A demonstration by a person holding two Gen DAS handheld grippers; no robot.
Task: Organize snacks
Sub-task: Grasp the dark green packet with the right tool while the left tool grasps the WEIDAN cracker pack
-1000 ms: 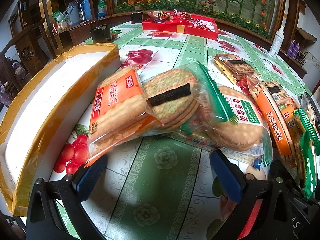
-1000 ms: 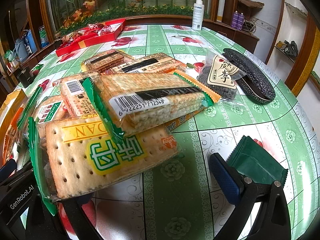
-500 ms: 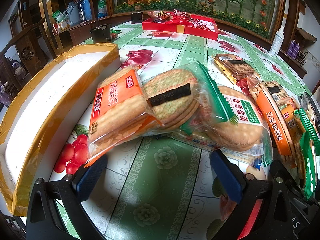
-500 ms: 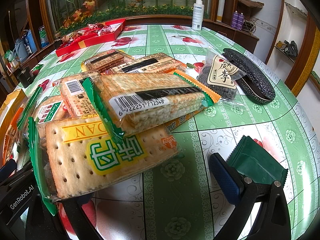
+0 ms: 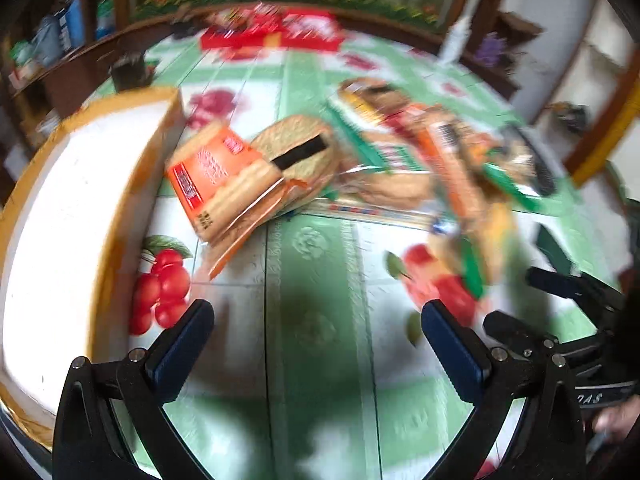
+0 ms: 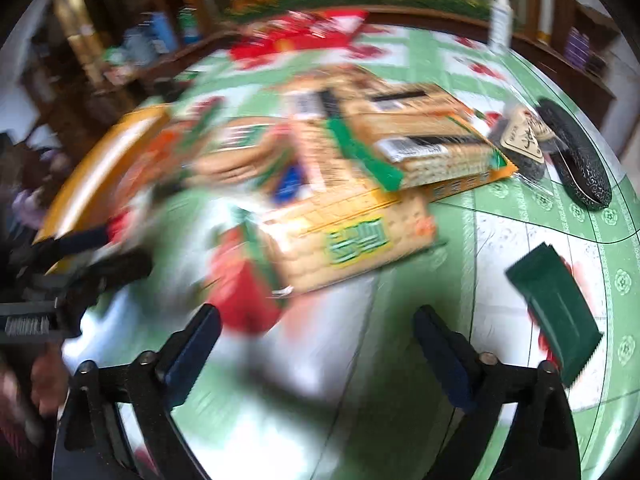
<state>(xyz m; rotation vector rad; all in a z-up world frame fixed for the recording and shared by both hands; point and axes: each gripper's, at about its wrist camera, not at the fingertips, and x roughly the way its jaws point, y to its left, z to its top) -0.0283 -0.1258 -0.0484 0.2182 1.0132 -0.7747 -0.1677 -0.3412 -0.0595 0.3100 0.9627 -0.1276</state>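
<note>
Fingers (image 5: 182,344) of both grippers spread, empty; right pair just narrowed slightly. Orange cracker pack (image 5: 224,180) lies ahead, left gripper (image 5: 318,344) nearer, white box (image 5: 60,216) alongside.

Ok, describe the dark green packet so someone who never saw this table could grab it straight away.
Start at the snack pile in the middle of the green flowered table. Look to its right in the right wrist view, nearer the camera than the black patterned case. The dark green packet lies flat and alone there: small, plain, with zigzag ends, while the other snacks are bigger, printed and heaped.
</note>
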